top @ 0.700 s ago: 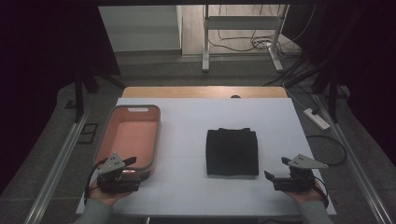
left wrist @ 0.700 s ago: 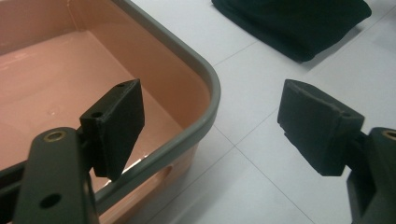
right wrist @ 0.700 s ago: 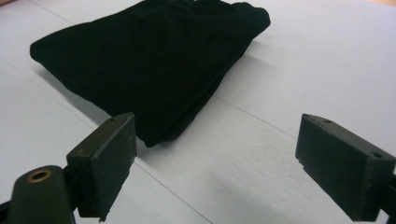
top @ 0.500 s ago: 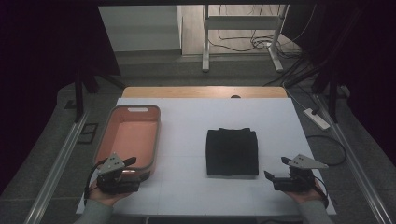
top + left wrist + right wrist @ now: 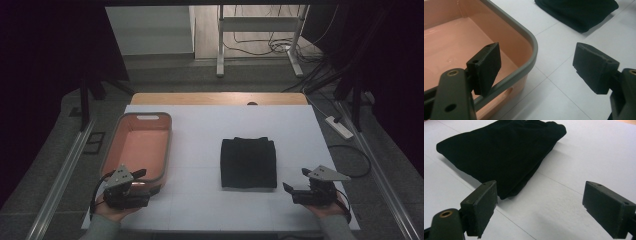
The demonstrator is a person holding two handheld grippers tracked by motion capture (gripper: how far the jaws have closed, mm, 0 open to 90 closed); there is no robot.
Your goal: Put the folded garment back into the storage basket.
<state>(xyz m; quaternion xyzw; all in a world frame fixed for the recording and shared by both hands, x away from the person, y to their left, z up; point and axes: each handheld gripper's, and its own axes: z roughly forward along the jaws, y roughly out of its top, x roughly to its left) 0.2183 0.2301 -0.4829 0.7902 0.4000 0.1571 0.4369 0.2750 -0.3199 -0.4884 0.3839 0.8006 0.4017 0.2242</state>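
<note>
On the white counter [image 5: 200,150], nothing has shifted over the last moment: both claws sit where they were, near the six o'clock edge, so the work has not begun. The folded black cloth [image 5: 248,162] lies flat near the middle of the counter, toward four o'clock, well apart from the empty pink tub [image 5: 140,147] at eight o'clock. The left claw [image 5: 145,186] hangs at the tub's near corner, its jaws spread wide with one pad over the grey rim and one outside it, gripping nothing. The right claw [image 5: 296,181] rests just beside the cloth's near right corner, aimed toward ten o'clock at it, jaws wide apart and empty. Likely next: pinch the cloth and carry it to the tub.
</note>
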